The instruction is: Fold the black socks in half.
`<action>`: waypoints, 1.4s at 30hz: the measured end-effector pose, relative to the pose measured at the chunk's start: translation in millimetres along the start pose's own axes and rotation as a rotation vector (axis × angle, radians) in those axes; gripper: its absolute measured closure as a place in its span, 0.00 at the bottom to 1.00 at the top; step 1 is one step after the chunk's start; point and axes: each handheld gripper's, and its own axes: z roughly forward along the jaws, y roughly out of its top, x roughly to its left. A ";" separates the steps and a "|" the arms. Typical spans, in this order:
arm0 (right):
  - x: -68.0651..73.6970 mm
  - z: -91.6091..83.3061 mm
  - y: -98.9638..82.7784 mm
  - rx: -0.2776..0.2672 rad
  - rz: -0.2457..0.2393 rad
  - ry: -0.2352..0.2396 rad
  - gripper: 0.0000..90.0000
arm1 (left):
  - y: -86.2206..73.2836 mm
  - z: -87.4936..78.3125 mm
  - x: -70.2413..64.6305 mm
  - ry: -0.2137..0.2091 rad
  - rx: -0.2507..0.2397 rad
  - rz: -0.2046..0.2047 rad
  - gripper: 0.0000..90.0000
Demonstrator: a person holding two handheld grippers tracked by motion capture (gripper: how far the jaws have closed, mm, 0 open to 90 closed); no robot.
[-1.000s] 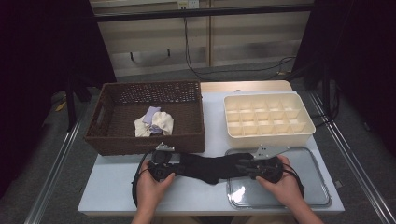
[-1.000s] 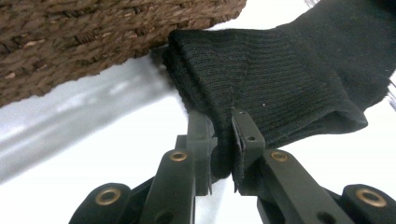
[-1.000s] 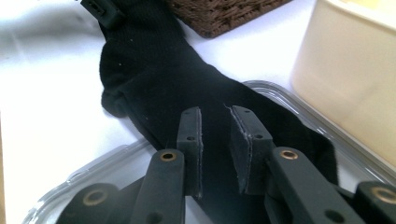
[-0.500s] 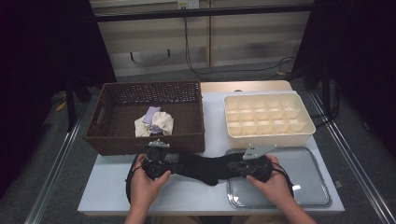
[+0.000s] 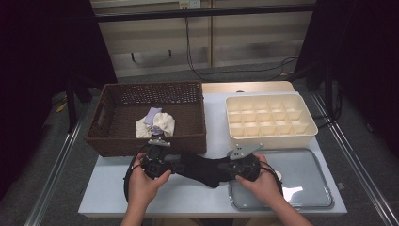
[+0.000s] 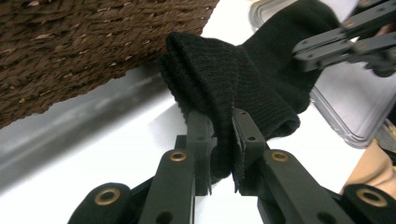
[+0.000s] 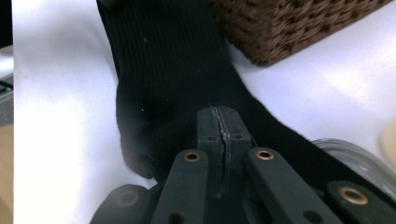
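The black sock [image 5: 202,168] hangs stretched between the two grippers, one end in each, just above the white tabletop [image 5: 108,197]. In the left gripper view the jaws of the left gripper [image 6: 220,140] are clamped on its bunched ribbed cuff, which bulges out ahead of and above the jaw tips, with a fold of knit pressed between the pads. In the right gripper view the jaws of the right gripper [image 7: 222,122] have just been closing and now stand together on a thin layer of the sock's foot end; the rest of the sock runs straight ahead from the tips, its heel bulging to their left. From above, the left hand [image 5: 143,181] and right hand [image 5: 261,183] hold the grippers level, facing each other. Just beyond the left jaws stands the brown wicker basket [image 5: 106,141] with pale bundled socks [image 5: 155,125] inside. The right jaws hover over the left edge of the metal tray [image 5: 306,188]. Farther off, past the tray, stands the cream compartment box [image 5: 268,121].
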 end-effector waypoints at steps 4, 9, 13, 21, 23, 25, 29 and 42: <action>2.1 6.5 0.6 0.010 -0.004 0.007 0.99 | 3.8 -4.4 -2.2 -0.013 0.008 0.004 0.89; 5.2 12.8 4.2 0.028 -0.012 0.011 0.98 | 10.5 -8.4 -6.2 -0.028 0.030 0.005 0.89; 9.9 20.0 7.4 0.044 -0.030 0.022 0.98 | 15.4 -9.8 -8.5 -0.040 0.036 0.005 0.89; 23.3 39.7 13.7 0.057 -0.057 0.058 0.98 | 33.7 -19.9 -18.3 -0.057 0.041 0.029 0.90; 26.1 43.3 17.6 0.040 -0.051 0.068 0.98 | 37.6 -21.7 -20.0 -0.053 0.046 0.038 0.90; 29.0 46.5 21.1 0.031 -0.052 0.079 0.98 | 42.4 -23.6 -21.9 -0.056 0.050 0.051 0.90; 36.9 52.8 27.9 0.012 -0.045 0.120 0.98 | 48.5 -21.2 -26.1 -0.045 0.083 0.065 0.90; 6.8 -0.6 21.8 -0.035 -0.023 0.042 0.97 | 56.6 12.3 -47.4 -0.062 0.130 0.103 0.90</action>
